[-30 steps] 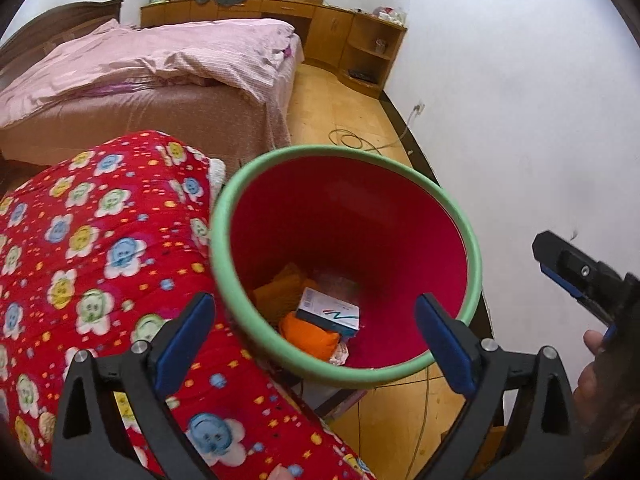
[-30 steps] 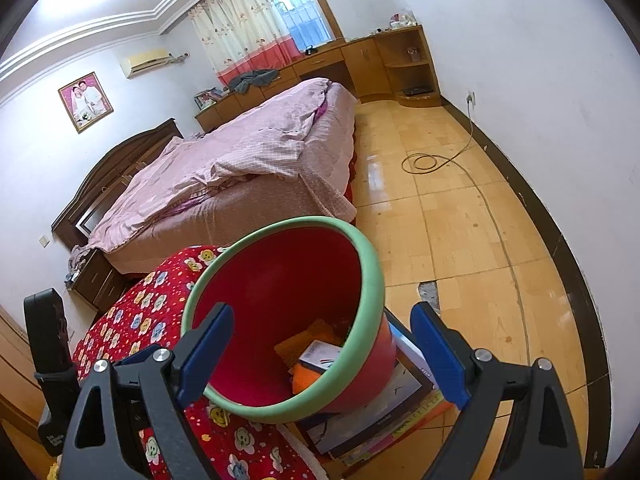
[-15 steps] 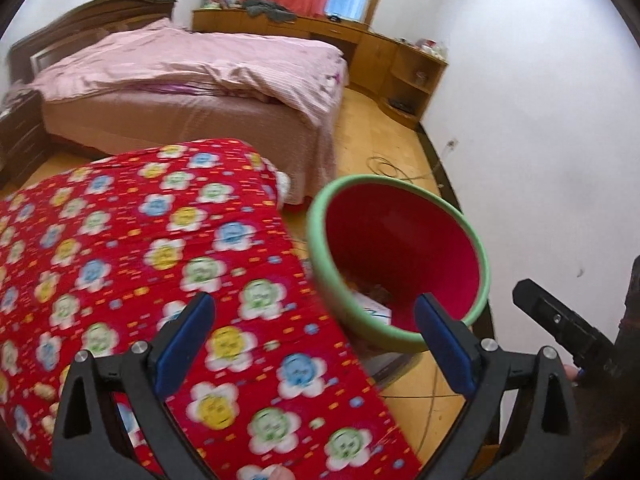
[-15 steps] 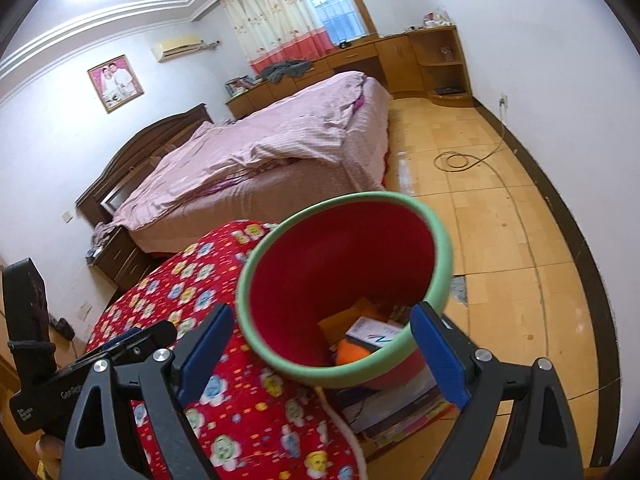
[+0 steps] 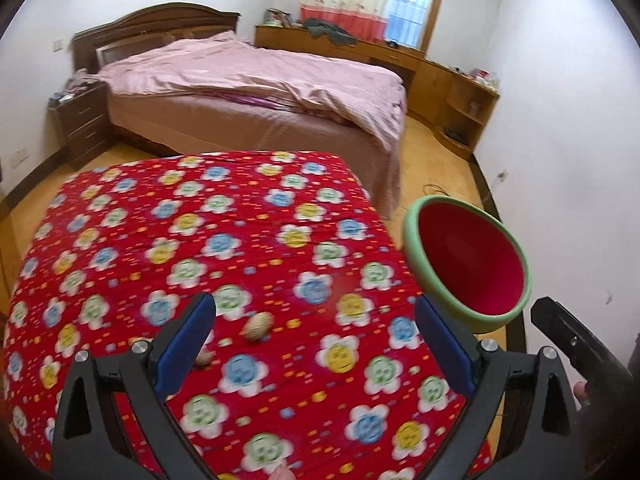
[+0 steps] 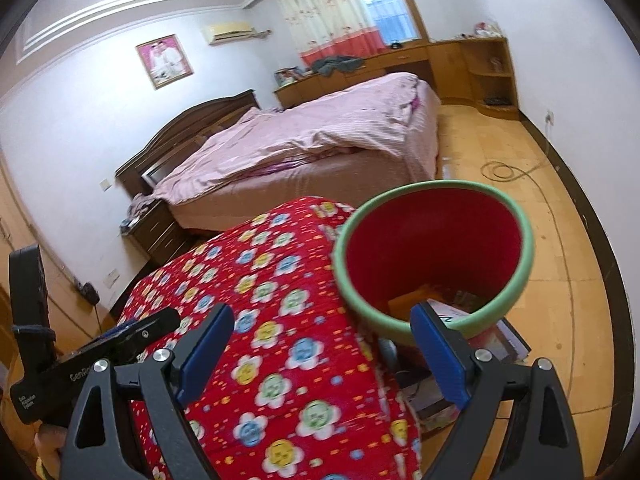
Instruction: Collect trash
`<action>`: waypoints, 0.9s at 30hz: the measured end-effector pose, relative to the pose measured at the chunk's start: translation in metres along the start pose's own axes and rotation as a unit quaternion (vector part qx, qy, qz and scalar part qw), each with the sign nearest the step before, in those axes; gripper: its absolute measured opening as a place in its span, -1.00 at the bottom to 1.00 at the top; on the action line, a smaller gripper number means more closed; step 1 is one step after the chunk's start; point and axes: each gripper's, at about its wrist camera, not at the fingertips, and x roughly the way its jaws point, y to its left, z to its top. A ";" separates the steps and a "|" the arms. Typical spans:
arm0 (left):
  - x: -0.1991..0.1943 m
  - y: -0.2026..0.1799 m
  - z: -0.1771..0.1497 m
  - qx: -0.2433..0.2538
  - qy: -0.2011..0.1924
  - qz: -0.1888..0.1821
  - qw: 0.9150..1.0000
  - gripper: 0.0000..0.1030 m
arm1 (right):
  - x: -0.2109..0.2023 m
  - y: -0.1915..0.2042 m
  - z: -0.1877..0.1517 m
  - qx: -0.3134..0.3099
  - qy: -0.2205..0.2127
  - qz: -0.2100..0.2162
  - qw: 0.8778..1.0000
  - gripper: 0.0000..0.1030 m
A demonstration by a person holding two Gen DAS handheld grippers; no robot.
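A red bin with a green rim point(image 5: 472, 268) stands off the right edge of a table covered in red flowered cloth point(image 5: 240, 216). Two small tan scraps lie on the cloth, one point(image 5: 259, 326) ahead of my left gripper point(image 5: 318, 340) and one point(image 5: 204, 359) by its left finger. That gripper hovers above the cloth, open and empty. In the right wrist view the bin point(image 6: 432, 248) holds an orange wrapper point(image 6: 416, 300) and a white box point(image 6: 450, 313). My right gripper point(image 6: 322, 350) is open and empty over the table's corner, near the bin's rim.
A bed with a pink cover point(image 5: 256, 80) fills the far side, with a dark nightstand point(image 5: 80, 124) to its left. Wooden cabinets point(image 5: 452, 80) line the back wall. A cable point(image 6: 504, 168) coils on the floor. Books point(image 6: 508, 344) lie under the bin.
Both views have swung left, off the bin and over the flowered cloth. The bin has slid to the right of the left wrist view, and the two tan scraps have come into sight.
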 end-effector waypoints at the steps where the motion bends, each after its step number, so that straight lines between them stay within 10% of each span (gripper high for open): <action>1: -0.004 0.006 -0.003 -0.003 -0.001 0.006 1.000 0.90 | 0.000 0.009 -0.003 -0.008 0.000 0.002 1.000 0.78; 27: -0.052 0.071 -0.061 -0.038 -0.061 0.094 0.993 0.90 | -0.002 0.083 -0.066 -0.097 -0.024 0.012 0.995 0.78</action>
